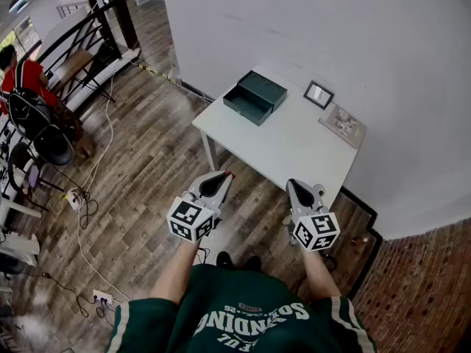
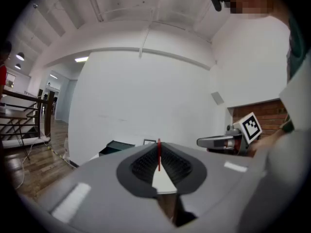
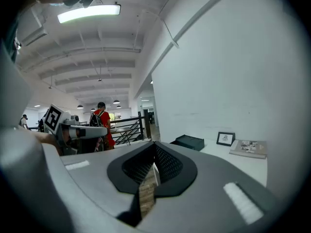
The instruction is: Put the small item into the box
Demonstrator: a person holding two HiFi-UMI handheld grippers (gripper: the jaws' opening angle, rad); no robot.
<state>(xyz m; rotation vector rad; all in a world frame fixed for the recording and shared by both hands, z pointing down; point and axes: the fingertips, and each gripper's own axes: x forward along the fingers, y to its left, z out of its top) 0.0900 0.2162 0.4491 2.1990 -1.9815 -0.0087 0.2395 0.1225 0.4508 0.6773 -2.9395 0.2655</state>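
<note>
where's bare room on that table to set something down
Bare: near half and middle of the white table, between the dark green open box at left and the flat grey booklet at right. Crowded only along the wall, around the small black-framed picture.

Dark green box (image 1: 255,97), white table (image 1: 294,142)

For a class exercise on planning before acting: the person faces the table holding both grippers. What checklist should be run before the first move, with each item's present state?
1. Box on the table, top looks open: ok.
2. Left gripper empty: ok, jaws together on nothing.
3. Right gripper empty: ok, jaws together on nothing.
4. Jaws apart for a grasp: not ok.
5. Small item identified: cannot tell; a small frame and a flat booklet lie right of the box.
6. Grippers near those things: not ok, both at the table's near side.
</note>
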